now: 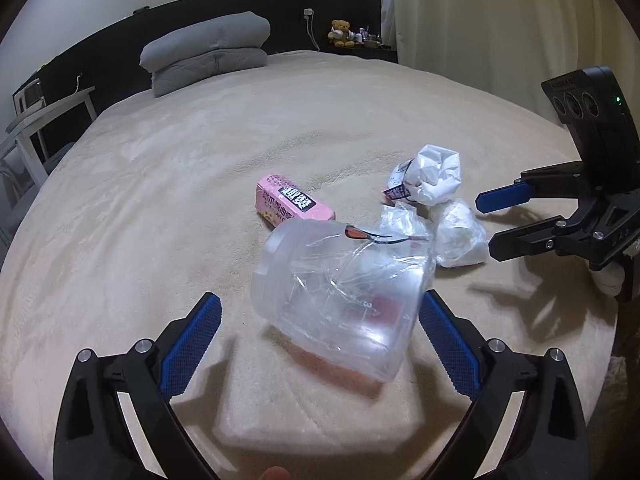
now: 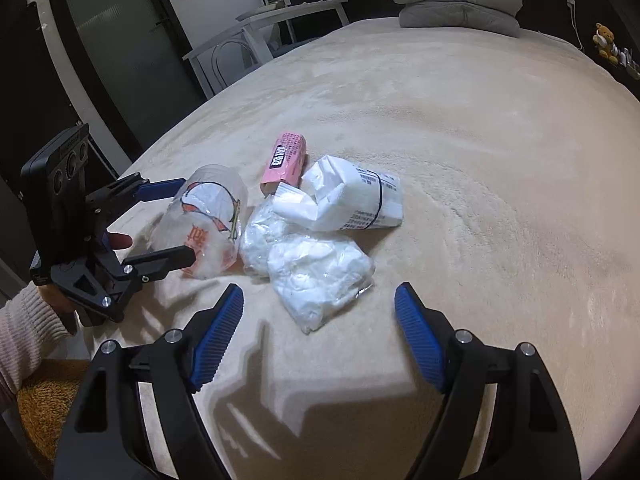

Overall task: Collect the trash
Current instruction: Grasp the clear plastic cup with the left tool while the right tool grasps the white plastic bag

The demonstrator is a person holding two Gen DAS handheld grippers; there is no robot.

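Blue-padded, wide-open left gripper [image 1: 320, 336] straddles a crumpled clear plastic cup [image 1: 340, 296] on the beige bed [image 1: 160, 200]; closing squarely across its middle looks best, right gripper [image 2: 318, 336] open nearby.

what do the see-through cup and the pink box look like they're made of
Cup: thin clear plastic, probably; glossy, creased, and the bedspread shows through it. It lies between the open left claw fingers.
Pink box: looks like printed cardboard, matte, with flat faces and sharp folded edges.
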